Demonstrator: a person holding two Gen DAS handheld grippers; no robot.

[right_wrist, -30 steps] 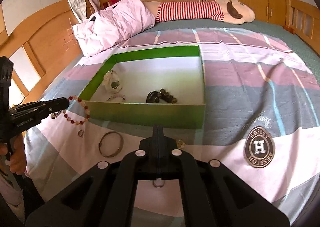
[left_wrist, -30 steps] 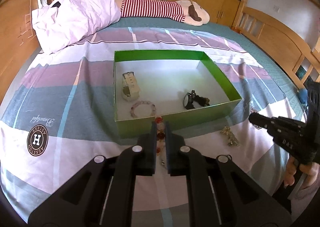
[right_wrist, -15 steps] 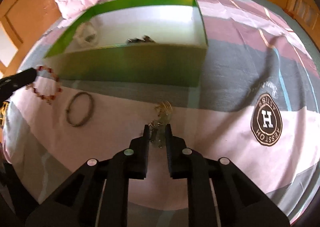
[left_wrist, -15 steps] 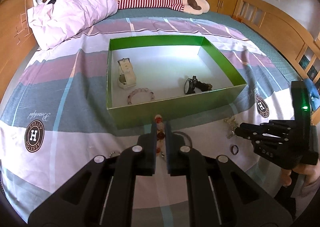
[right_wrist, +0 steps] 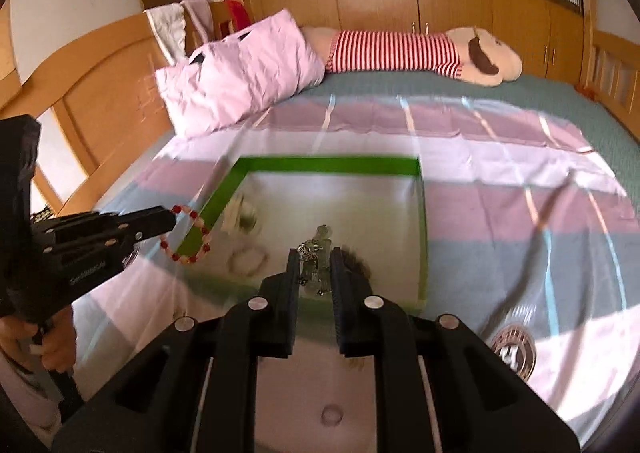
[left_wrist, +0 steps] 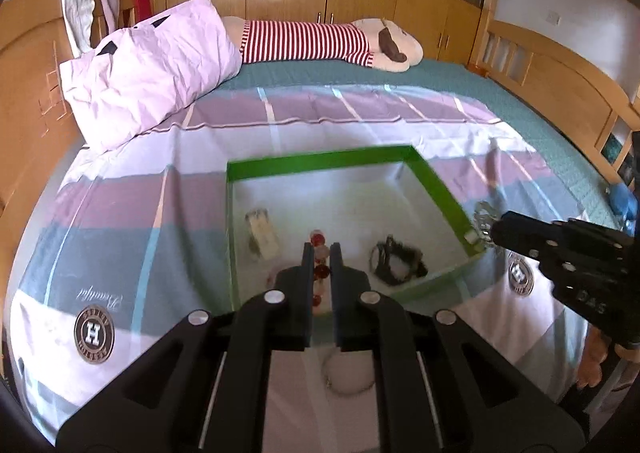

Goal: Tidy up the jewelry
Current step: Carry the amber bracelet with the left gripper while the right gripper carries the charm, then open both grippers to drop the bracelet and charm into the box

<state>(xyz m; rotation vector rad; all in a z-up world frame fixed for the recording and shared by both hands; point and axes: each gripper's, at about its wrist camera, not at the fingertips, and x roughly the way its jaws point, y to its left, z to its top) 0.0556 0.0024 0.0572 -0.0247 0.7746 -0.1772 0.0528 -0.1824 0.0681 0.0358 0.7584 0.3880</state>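
The left gripper (left_wrist: 320, 249) is clamped on a red-and-pink bead bracelet (left_wrist: 319, 253), held above the green box's (left_wrist: 320, 162) near left side. The right gripper (right_wrist: 315, 253) pinches a silvery chain trinket (right_wrist: 316, 265) above the box's near wall. A black watch (left_wrist: 394, 259) lies inside.

Striped bed (left_wrist: 120, 213) bearing green box (left_wrist: 320, 159), pink pillow (left_wrist: 152, 73), striped plush (left_wrist: 320, 41) and ring (right_wrist: 331, 415).

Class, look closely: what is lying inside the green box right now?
Inside the green box: a pale watch, a dark watch and a pale bead bracelet. The left hand-held gripper and its red bead bracelet cover part of the floor.
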